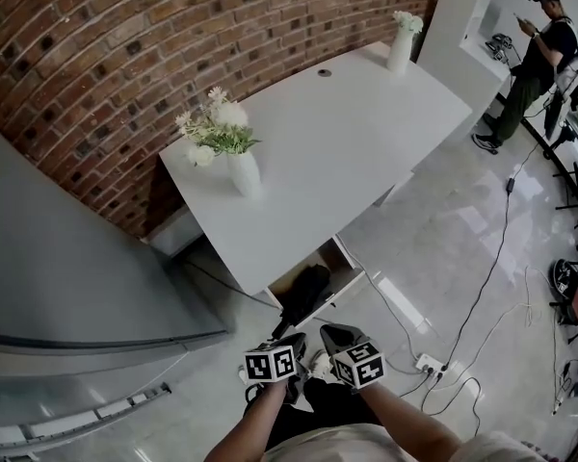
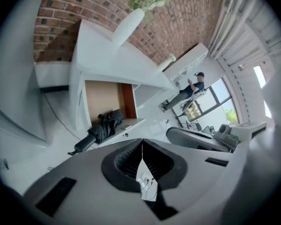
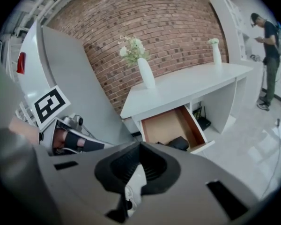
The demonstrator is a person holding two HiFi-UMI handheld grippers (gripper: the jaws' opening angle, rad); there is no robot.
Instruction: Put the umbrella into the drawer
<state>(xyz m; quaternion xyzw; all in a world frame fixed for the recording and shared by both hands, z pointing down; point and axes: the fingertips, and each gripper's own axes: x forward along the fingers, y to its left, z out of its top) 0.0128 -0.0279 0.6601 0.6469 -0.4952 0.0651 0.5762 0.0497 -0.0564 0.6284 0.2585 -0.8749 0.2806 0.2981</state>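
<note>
The black folded umbrella [image 1: 303,292] lies in the open drawer [image 1: 353,273] under the white desk, its handle poking out over the drawer's front. The left gripper view shows the umbrella [image 2: 103,128] slanting across the wooden drawer [image 2: 102,96]. In the right gripper view only the umbrella's dark end [image 3: 180,143] shows inside the drawer [image 3: 165,124]. My left gripper [image 1: 291,342] [image 2: 142,146] and right gripper [image 1: 333,336] [image 3: 140,146] hover side by side in front of the drawer and apart from it. Both are shut with nothing between their jaws.
On the desk [image 1: 366,133] stand a white vase of flowers [image 1: 241,171] and a smaller vase [image 1: 400,51], with a brick wall behind. A grey cabinet [image 1: 67,287] stands at the left. Cables and a power strip [image 1: 429,362] lie on the floor; a person [image 1: 539,46] stands far right.
</note>
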